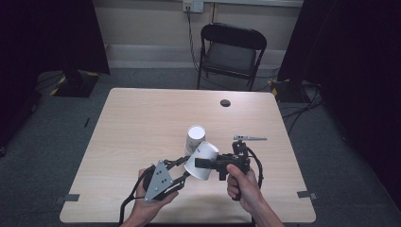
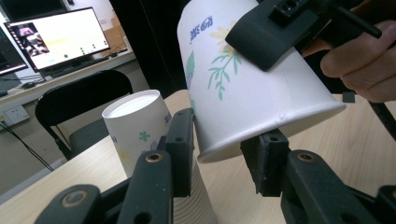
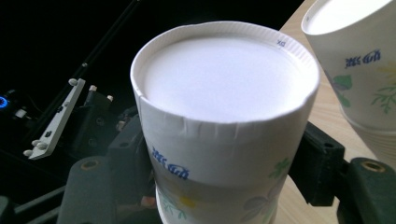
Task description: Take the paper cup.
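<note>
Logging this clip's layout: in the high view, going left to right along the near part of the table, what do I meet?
Left hand-held gripper → tilted paper cup, gripped by the right hand-held gripper → right hand. The standing cup stack sits just behind the tilted cup, so its place is unclear.

Tilted cup's [image 3: 224, 140] lower body cut off by bottom edge

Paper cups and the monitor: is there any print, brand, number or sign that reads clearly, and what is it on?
Held cup: blue brand print, probably Chinese characters, too stylised to read.
Its base rim: a tiny mark, too small to read.
Standing cup: the same blue print, blurred.
Monitor: screen text too small to read.
Nothing legible.
</note>
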{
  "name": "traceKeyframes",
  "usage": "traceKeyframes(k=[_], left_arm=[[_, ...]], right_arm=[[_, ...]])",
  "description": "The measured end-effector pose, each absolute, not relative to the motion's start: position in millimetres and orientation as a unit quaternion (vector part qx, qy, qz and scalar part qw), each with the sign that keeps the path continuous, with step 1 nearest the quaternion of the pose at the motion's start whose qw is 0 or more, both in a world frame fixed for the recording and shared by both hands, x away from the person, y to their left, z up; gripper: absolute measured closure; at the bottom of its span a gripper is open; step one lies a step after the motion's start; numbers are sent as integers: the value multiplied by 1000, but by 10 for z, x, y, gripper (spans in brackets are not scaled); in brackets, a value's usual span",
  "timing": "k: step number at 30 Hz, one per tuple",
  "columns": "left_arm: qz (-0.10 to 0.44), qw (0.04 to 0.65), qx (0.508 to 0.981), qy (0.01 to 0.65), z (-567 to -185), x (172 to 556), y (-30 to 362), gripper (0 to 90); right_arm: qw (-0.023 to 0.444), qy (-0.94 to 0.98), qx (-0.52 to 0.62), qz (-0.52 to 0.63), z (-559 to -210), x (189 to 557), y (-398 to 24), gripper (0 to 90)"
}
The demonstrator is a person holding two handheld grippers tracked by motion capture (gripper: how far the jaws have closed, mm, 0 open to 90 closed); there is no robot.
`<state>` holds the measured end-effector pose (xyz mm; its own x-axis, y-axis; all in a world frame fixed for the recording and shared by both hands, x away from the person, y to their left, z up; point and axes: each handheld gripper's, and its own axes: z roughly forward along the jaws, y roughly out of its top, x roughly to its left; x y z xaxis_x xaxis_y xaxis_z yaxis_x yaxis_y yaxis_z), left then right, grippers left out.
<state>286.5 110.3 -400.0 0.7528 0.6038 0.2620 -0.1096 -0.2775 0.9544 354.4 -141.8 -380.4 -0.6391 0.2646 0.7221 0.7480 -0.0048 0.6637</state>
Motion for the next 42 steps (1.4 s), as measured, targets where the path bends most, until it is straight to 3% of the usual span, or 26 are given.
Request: traceKeyframes(k=[18, 31, 42], left_arm=[[299, 581, 732, 192, -4039, 2906, 1162, 845], [273, 593, 728, 206, -4023, 2931, 1223, 854], [226, 611, 726, 220, -3997, 2966, 1310, 855]], right_arm=[[194, -682, -370, -601, -3811, 3540, -1353, 263], [190, -676, -363, -612, -3797, 3550, -1381, 209], [124, -685, -337, -634, -3660, 3498, -1461, 183]])
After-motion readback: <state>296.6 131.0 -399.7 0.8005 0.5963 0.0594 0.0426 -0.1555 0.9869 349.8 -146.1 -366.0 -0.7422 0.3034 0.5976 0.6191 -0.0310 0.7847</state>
